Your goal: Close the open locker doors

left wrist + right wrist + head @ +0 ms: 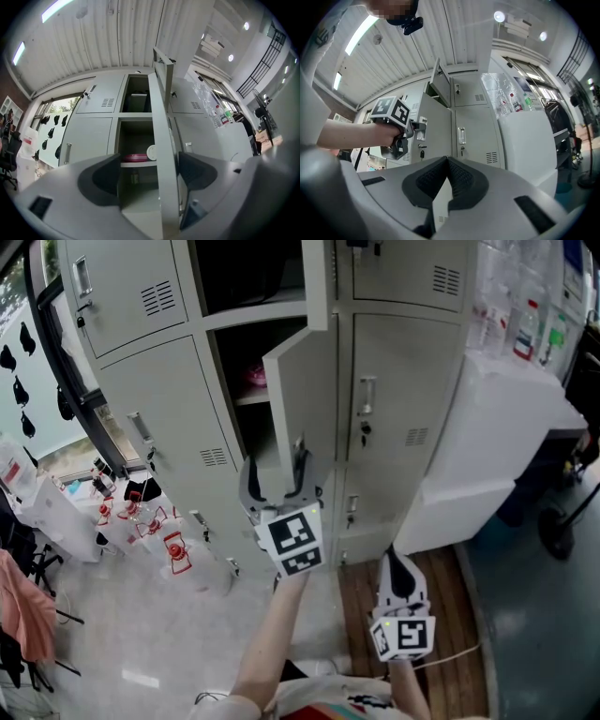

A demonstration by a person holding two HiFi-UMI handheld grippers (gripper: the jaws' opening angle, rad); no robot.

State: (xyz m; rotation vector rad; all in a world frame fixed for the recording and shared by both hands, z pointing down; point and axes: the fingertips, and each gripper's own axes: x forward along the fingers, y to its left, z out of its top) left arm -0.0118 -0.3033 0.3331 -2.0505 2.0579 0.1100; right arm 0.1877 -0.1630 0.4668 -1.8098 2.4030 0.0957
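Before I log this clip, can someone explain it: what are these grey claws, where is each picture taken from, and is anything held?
No robot here: a person holds a two-jaw gripper in each hand. The head view looks down from the person's head; the other two views ride on the grippers. The left gripper is raised to the grey lockers, jaws apart, with the edge of an open door between them. A second door above is open too. The right gripper hangs lower, jaws together, holding nothing.
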